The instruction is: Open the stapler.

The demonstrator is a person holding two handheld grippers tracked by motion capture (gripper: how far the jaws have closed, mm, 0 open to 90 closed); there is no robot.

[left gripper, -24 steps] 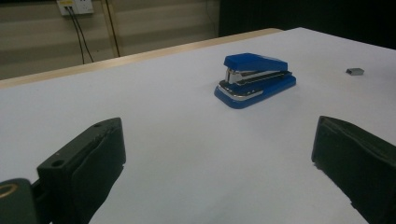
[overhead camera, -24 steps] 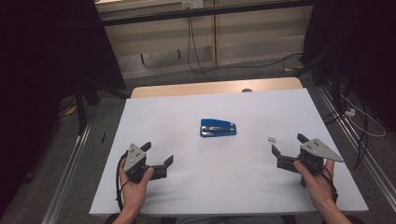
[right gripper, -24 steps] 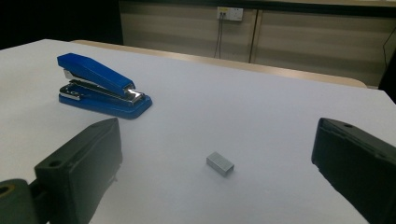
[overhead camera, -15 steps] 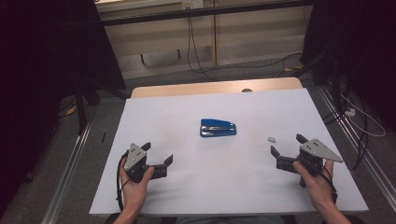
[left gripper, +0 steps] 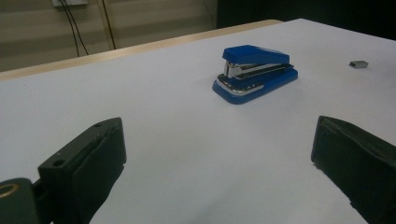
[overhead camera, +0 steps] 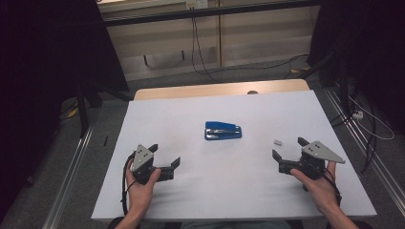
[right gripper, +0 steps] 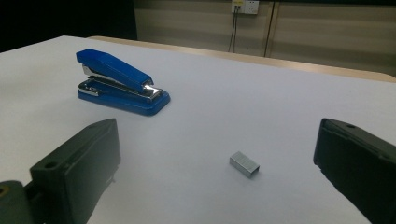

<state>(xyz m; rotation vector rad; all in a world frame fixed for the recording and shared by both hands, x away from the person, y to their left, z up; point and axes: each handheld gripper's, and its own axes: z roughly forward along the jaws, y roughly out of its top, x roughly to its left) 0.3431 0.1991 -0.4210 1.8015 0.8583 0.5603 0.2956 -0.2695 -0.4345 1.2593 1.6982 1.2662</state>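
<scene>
Item 1, my right gripper (overhead camera: 288, 154): jaws spread wide, nothing between them, resting low over the white table cover (overhead camera: 200, 191) near its right front. The pads (right gripper: 77, 175) frame open paper with the staple block just ahead.

Item 2, my left gripper (overhead camera: 165, 156): jaws equally wide and empty, low at the left front, pointing toward the middle of the table; its pads (left gripper: 93, 163) frame bare cover.

Item 3, staple block (overhead camera: 278, 142): a small grey strip of staples lying flat, just beyond my right jaws and well apart from the stapler. Seen up close (right gripper: 244, 164), it sits between the 2 jaw lines, slightly angled.

Item 4, blue stapler (overhead camera: 223, 130): closed, standing on its base at the centre of the cover, untouched, chrome magazine visible (left gripper: 254, 70) under the blue top.

Handling note, my judgement: the work looks like loading the stapler, and no grasp has begun. The block is thin and low, so I would bring the right jaws down level with the cover, square them to its 2 long sides, and close gently; a hard pinch could break the strip. The left gripper is best placed to steady the stapler by its base before the top is lifted.
</scene>
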